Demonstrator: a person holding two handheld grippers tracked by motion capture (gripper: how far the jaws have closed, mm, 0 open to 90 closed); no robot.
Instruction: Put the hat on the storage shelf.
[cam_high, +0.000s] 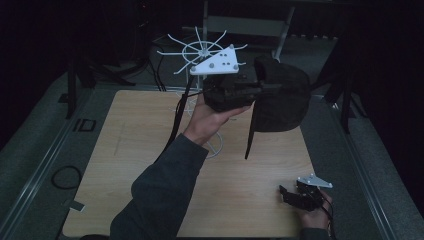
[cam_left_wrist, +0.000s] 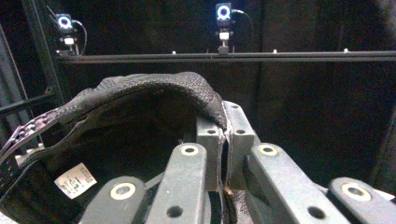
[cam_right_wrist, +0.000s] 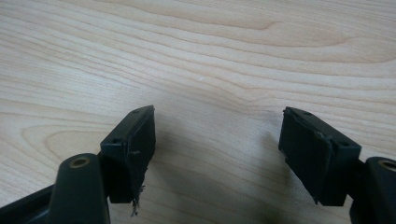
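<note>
Left gripper (cam_high: 250, 90) is up high over the far side of the surface (cam_high: 125, 150), jaws clamped tight on the brim of a dark cap (cam_high: 282, 95). The cap hangs in the air off the gripper's right, a strap dangling down from it. From the left gripper view the brim edge is pinched flat between the two pads, the cap (cam_left_wrist: 116, 121) bulging off to the left with a white label (cam_left_wrist: 74, 179) showing inside. Behind it stands a white wire rack (cam_high: 200, 50), spokes fanning out. Down at the near right corner, the right gripper (cam_high: 295, 195) sits low over bare wood, jaws wide apart, nothing between them.
</note>
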